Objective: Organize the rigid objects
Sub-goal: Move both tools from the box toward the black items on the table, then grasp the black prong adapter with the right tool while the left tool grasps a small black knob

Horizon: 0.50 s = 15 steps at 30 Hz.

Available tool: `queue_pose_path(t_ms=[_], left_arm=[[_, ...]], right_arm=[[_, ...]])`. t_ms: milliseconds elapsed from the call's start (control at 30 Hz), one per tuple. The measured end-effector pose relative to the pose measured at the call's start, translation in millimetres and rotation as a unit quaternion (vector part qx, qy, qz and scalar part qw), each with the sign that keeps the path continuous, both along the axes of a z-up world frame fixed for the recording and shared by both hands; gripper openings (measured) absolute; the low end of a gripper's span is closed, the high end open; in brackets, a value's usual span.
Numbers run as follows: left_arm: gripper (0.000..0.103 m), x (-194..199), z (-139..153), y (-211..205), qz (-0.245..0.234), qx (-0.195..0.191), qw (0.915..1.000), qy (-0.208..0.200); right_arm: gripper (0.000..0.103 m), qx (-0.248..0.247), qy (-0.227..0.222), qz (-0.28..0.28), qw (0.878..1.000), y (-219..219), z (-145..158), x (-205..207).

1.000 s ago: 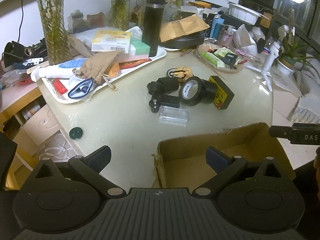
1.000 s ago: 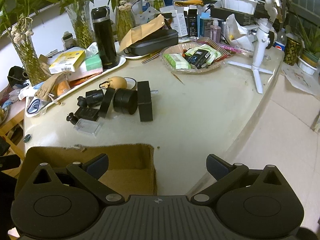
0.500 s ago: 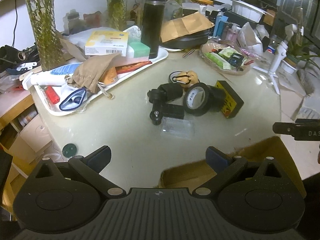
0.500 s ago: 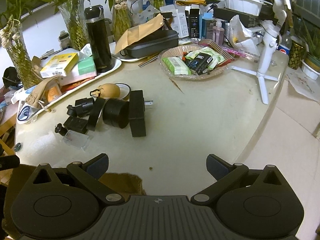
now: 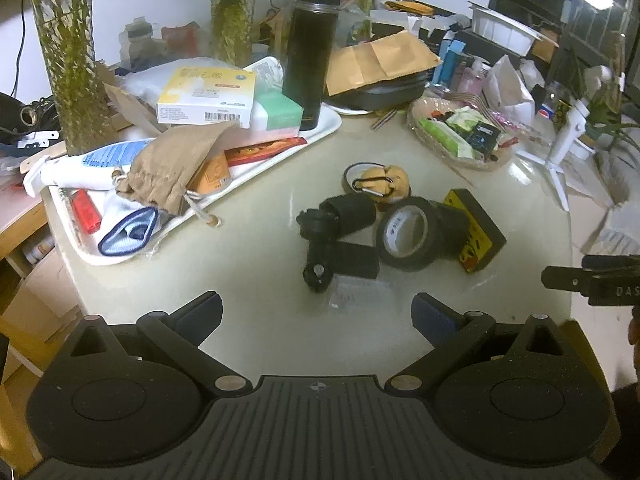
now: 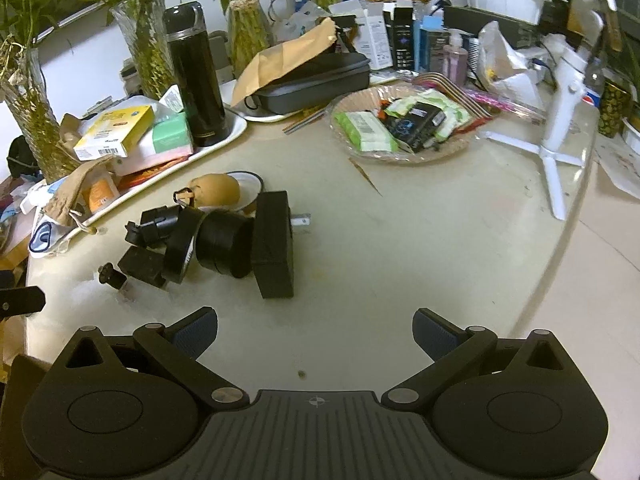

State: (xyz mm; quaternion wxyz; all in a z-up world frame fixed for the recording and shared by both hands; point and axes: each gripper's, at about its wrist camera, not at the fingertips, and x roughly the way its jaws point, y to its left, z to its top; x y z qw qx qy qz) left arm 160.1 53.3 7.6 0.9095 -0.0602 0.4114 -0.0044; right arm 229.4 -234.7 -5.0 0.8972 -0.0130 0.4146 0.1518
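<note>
A cluster of rigid objects lies mid-table: a black tape roll, a black and yellow block, a black clamp mount, a clear plastic case and a tan round keychain. My left gripper is open and empty, just in front of the clear case. My right gripper is open and empty, near the black block and tape roll. The cardboard box shows only as a corner.
A white tray with boxes, a pouch and a black flask stands at the left. A basket of packets and a white tripod stand at the right. Vases line the back. The table edge curves right.
Both grippers have moved forward over the table toward the cluster. The cardboard box has dropped out of both views below the grippers. Both stay open.
</note>
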Motion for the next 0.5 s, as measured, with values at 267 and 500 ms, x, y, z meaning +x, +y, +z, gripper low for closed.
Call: queue_pose_path(t_ms=[267, 500], left_arm=[[0.103, 23, -5, 8, 0.003, -0.004, 1.0, 0.0], [0.103, 47, -4, 9, -0.005, 0.002, 0.9999, -0.013]], right_arm=[[0.103, 0.025, -0.001, 0.025, 0.999, 6, -4, 28], [0.103, 0.009, -0.009, 0.053, 0.999, 22, -10, 52]])
